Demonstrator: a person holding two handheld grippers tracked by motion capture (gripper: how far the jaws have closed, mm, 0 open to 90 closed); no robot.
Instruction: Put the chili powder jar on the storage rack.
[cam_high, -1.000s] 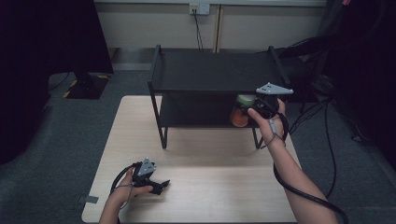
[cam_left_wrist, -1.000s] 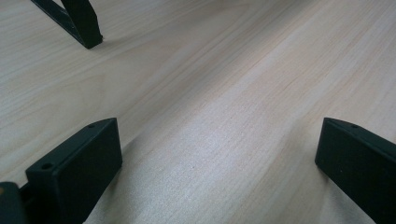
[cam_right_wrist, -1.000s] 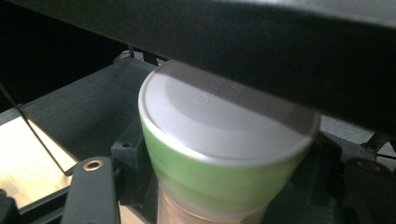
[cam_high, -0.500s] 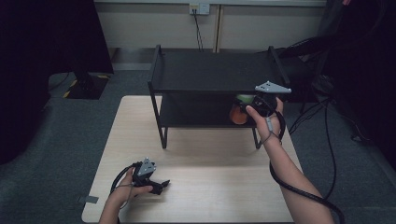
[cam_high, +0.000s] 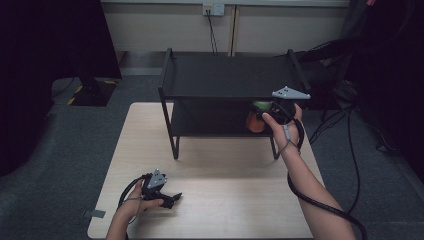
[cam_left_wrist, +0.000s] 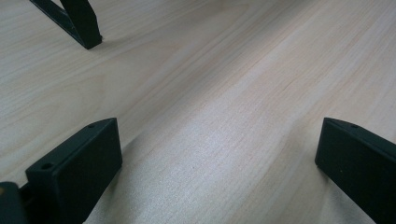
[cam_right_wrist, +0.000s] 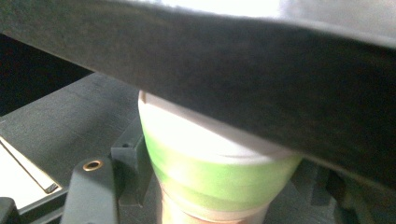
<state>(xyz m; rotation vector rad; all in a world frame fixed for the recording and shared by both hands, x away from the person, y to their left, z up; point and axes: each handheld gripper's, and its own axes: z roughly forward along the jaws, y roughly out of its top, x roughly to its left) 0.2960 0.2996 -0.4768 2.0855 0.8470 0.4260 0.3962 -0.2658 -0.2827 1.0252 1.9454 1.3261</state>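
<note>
A: What is seen at the left?

B: The left tool (cam_high: 167, 198) is held low over the near left part of the pale wooden table (cam_high: 225, 180), gripped by the left hand (cam_high: 137, 205). In the left gripper view its two black jaws are spread wide, with bare wood between them and nothing pinched. One black foot of the shelf (cam_left_wrist: 79, 23) is seen beyond them, well apart.

A: And in the middle?

B: A black two-level shelf (cam_high: 230, 77) is stood on the far half of the table. Its top board is seen bare.

A: What is found at the right?

B: The right tool (cam_high: 265, 112) is held by the right hand (cam_high: 285, 122) at the right end of the shelf, at the level of the lower board, under the top board. A cup (cam_right_wrist: 210, 172) with a bright green band is pinched between its jaws; an orange part (cam_high: 255, 122) is seen just below the green in the high view. In the right gripper view the cup is seen close under the edge of the top board. Whether it is touching the lower board cannot be told.
</note>
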